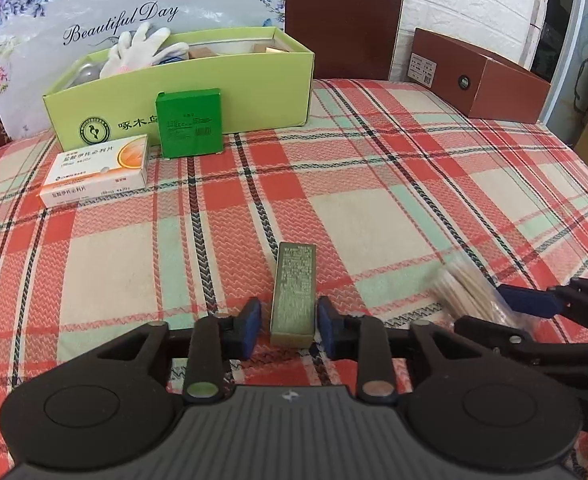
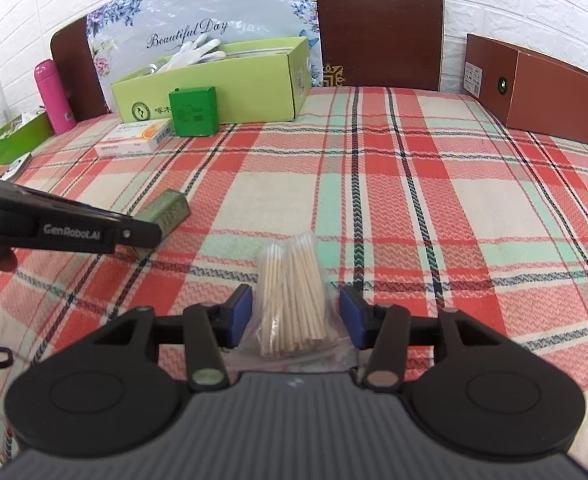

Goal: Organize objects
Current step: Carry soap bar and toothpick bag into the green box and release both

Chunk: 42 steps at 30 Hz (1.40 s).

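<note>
**Step in hand (judged):** picking loose items off the bench for filing into the open light-green box [image 1: 181, 92].

**Left gripper** [image 1: 289, 326]: fingers parted, straddling the olive-green slim box [image 1: 294, 292]. The box lies flat on the checked cloth [image 1: 374, 208], its long side running away from the fingers. A gap shows at the left pad; the right pad sits very close to the box, contact uncertain. Not clamped.

**Right gripper** [image 2: 296, 314]: fingers released, one to each side of the bag of wooden sticks [image 2: 294, 292], clear gaps both sides. The bag rests on the cloth between them.

**Next move (judged):** each pair of fingers must close squarely on its item and lift. The clear film of the bag may crumple or slip, so grip the bundle itself.

**Around:**
- Dark-green square box [image 1: 189, 122], upright, leaning on the light-green box front, far ahead of the left fingers.
- White-and-orange medicine carton [image 1: 97, 170], just left of it.
- White gloves [image 1: 141, 50] inside the light-green box.
- Brown box [image 1: 478, 76], far ahead right.
- Pink bottle [image 2: 53, 96], far left.

**Obstructions:** the two grippers work near each other; the two front cartons crowd the light-green box's near wall.
</note>
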Motion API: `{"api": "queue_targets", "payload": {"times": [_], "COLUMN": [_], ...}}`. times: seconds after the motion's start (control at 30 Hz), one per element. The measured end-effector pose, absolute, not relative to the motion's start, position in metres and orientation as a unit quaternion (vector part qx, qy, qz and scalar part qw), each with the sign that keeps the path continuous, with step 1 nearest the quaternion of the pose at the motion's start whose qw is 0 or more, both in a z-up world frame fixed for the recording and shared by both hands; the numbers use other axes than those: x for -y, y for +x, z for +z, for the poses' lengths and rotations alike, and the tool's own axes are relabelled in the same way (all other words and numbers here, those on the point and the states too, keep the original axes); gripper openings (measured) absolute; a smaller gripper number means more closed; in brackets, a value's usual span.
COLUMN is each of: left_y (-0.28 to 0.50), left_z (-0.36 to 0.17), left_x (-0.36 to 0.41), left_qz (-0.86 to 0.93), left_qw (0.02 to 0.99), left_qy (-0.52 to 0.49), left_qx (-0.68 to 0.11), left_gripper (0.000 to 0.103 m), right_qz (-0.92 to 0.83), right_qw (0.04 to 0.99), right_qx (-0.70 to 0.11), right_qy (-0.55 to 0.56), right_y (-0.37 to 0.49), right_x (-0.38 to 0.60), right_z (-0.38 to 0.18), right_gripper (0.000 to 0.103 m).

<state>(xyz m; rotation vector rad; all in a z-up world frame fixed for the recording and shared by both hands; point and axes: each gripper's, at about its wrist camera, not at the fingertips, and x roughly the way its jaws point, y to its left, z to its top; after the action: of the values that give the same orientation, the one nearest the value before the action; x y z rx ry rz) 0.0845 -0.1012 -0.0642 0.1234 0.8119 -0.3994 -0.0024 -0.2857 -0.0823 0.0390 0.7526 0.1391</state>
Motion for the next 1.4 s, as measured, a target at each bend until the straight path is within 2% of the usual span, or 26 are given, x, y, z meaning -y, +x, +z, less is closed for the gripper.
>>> {"api": "queue_targets", "payload": {"times": [0.2, 0.3, 0.33, 0.37, 0.4, 0.47, 0.7, 1.0, 1.23, 1.4], "left_y": [0.093, 0.092, 0.092, 0.092, 0.092, 0.092, 0.085, 0.113, 0.18, 0.246], "left_z": [-0.066, -0.067, -0.067, -0.066, -0.066, -0.066, -0.043, 0.033, 0.073, 0.066], "left_x": [0.1, 0.1, 0.101, 0.101, 0.1, 0.1, 0.092, 0.073, 0.066, 0.063], "left_qz": [-0.199, -0.198, -0.2, -0.202, -0.206, -0.21, -0.219, -0.225, -0.211, -0.187], "left_qw": [0.894, 0.896, 0.896, 0.895, 0.894, 0.893, 0.906, 0.935, 0.943, 0.939], "left_qy": [0.034, 0.035, 0.036, 0.035, 0.031, 0.028, 0.04, 0.018, -0.02, -0.043], "left_qx": [-0.4, -0.397, -0.396, -0.396, -0.396, -0.396, -0.361, -0.275, -0.256, -0.287], "left_gripper": [0.036, 0.036, 0.036, 0.035, 0.025, 0.025, 0.024, 0.024, 0.024, 0.024], "right_qz": [0.066, 0.065, 0.066, 0.066, 0.067, 0.07, 0.11, 0.152, 0.141, 0.121], "right_qw": [0.926, 0.926, 0.926, 0.926, 0.926, 0.926, 0.926, 0.942, 0.956, 0.959], "right_qx": [-0.371, -0.371, -0.371, -0.37, -0.37, -0.37, -0.359, -0.296, -0.254, -0.25], "right_qy": [0.014, 0.009, 0.009, 0.009, 0.009, 0.009, 0.042, 0.044, 0.05, 0.056], "right_y": [-0.004, -0.004, -0.004, -0.003, -0.003, -0.003, 0.006, 0.063, 0.143, 0.207], "right_x": [0.285, 0.283, 0.283, 0.282, 0.282, 0.281, 0.275, 0.261, 0.249, 0.241], "right_z": [-0.083, -0.083, -0.083, -0.082, -0.082, -0.08, -0.062, 0.002, 0.041, 0.037], "right_gripper": [0.048, 0.041, 0.036, 0.034, 0.031, 0.028, 0.026, 0.026, 0.026, 0.026]}}
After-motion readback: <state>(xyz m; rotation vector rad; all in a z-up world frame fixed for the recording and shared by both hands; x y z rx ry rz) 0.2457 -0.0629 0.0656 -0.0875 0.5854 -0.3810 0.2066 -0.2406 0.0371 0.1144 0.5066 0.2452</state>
